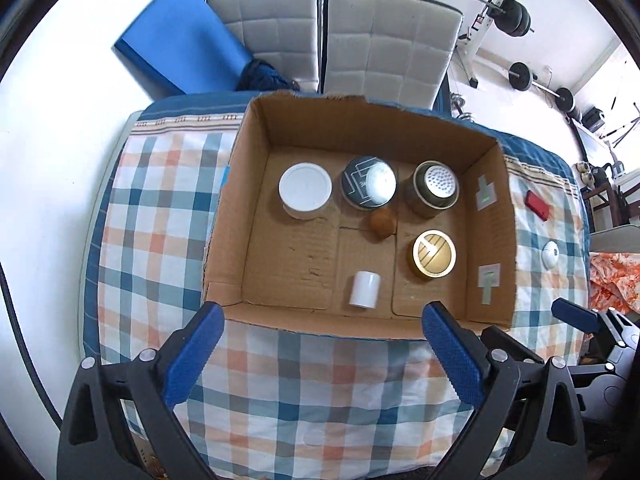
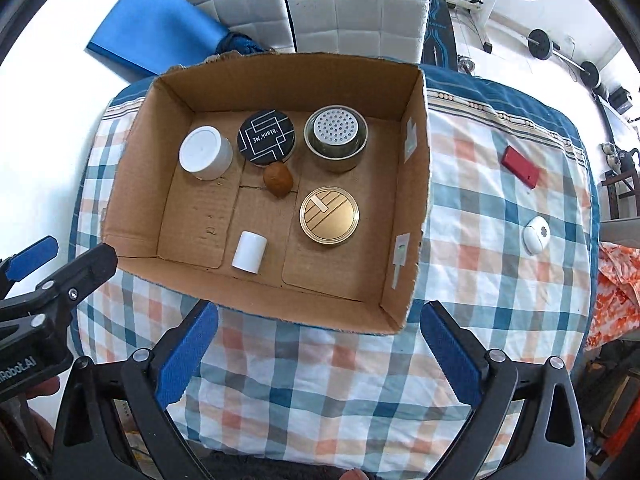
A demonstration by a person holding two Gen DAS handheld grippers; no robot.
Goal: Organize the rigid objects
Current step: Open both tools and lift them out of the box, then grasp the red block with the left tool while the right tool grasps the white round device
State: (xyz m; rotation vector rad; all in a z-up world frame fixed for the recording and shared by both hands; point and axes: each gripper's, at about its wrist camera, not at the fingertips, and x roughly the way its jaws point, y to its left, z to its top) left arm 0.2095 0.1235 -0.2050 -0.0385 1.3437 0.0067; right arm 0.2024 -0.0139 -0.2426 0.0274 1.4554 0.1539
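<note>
The cardboard box (image 2: 412, 184) sat on the checked cloth (image 2: 320, 380), holding six items, among them a gold-lidded tin (image 2: 329, 215) and a white cylinder (image 2: 249, 251). Right of it lay a red block (image 2: 520, 167) and a white round piece (image 2: 536, 235). My left gripper (image 1: 322, 354) and right gripper (image 2: 318, 354) hovered near, both spread wide, holding nothing.
</note>
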